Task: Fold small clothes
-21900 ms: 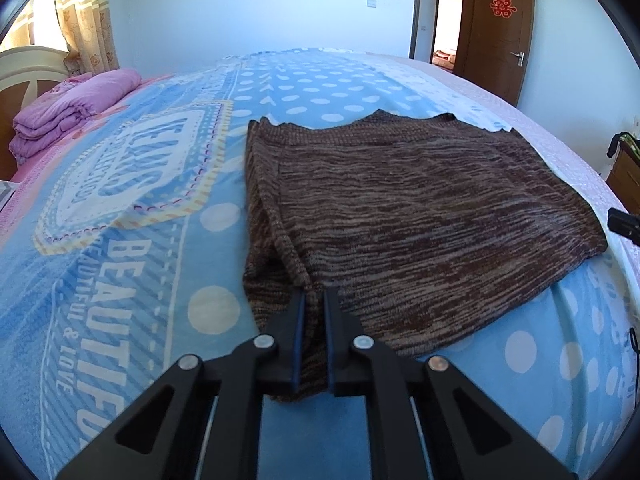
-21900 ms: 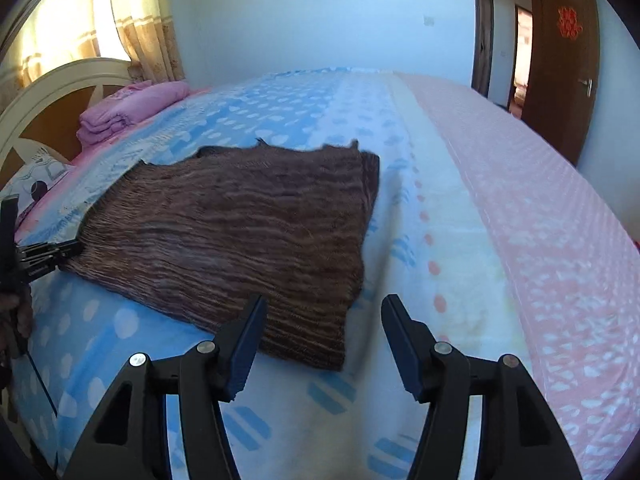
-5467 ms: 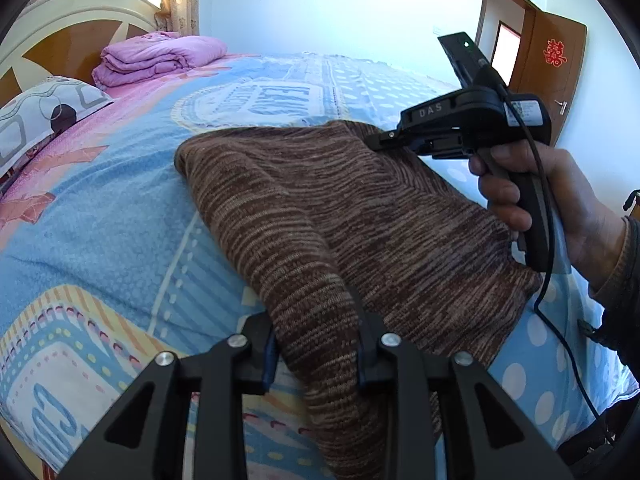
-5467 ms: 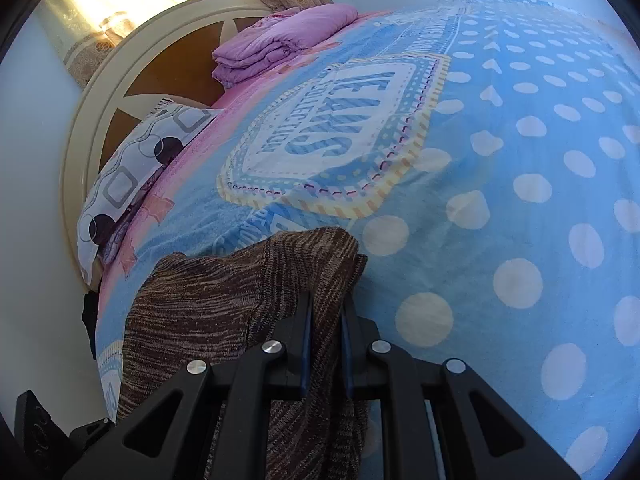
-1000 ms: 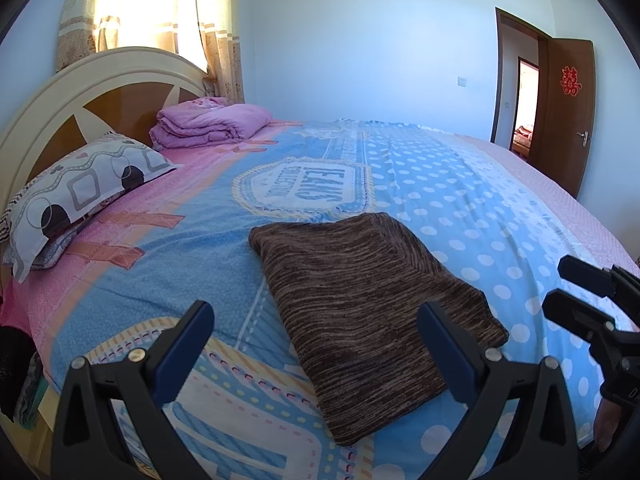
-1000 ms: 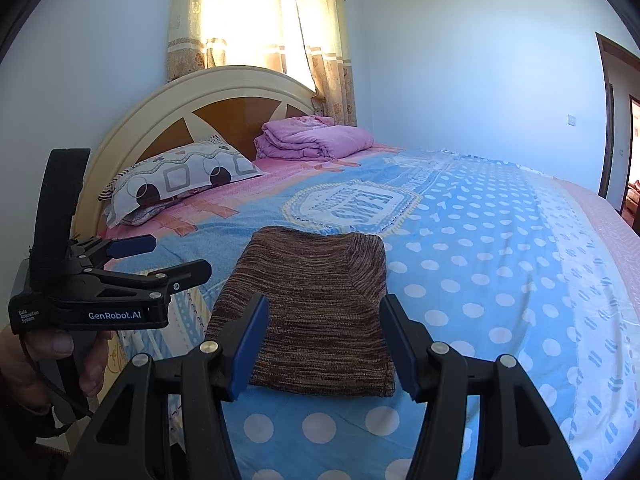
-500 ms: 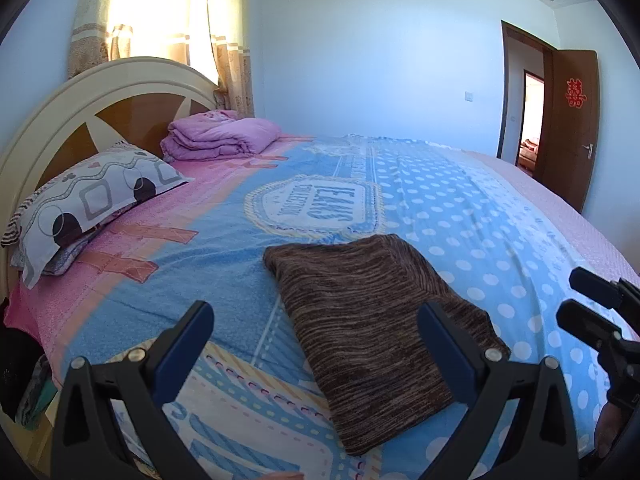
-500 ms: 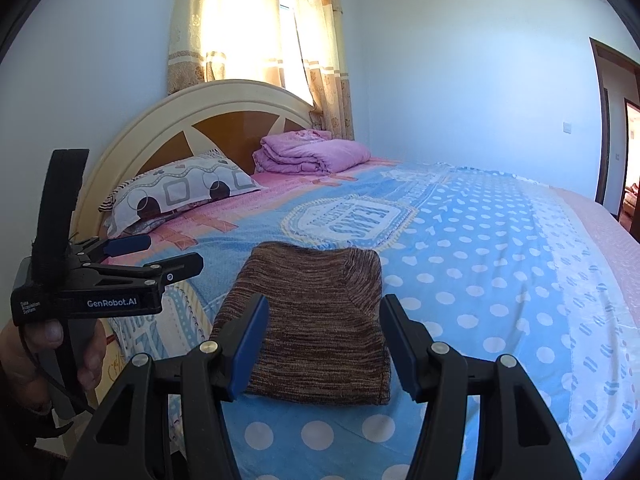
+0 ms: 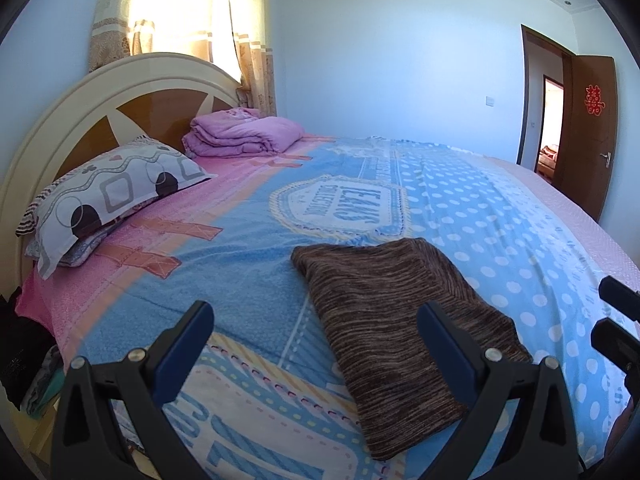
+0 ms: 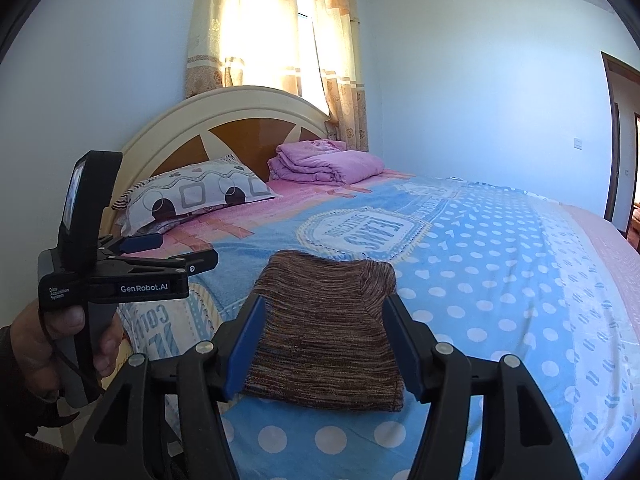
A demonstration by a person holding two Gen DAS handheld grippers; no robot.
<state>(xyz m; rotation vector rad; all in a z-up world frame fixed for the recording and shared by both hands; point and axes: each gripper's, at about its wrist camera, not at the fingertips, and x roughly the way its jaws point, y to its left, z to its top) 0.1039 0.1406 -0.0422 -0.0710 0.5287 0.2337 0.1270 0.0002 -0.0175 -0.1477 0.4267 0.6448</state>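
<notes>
A brown knitted garment [image 9: 392,312] lies folded into a narrow rectangle on the blue dotted bedspread [image 9: 248,272], near the bed's front edge; it also shows in the right wrist view [image 10: 328,328]. My left gripper [image 9: 316,320] is open and empty, held back from the bed above its edge. My right gripper [image 10: 322,312] is open and empty, held off the bed with the garment seen between its fingers. The left gripper also shows in the right wrist view [image 10: 176,250], held in a hand, jaws apart.
A patterned pillow [image 9: 108,196] and a folded pink blanket [image 9: 244,132] lie by the round headboard [image 9: 120,96]. A curtained window is behind it. A brown door [image 9: 592,128] stands open at far right. Dark items sit beside the bed at left [image 9: 24,356].
Both grippers have pulled back and risen away from the folded garment, so more of the room shows. The garment has not moved.
</notes>
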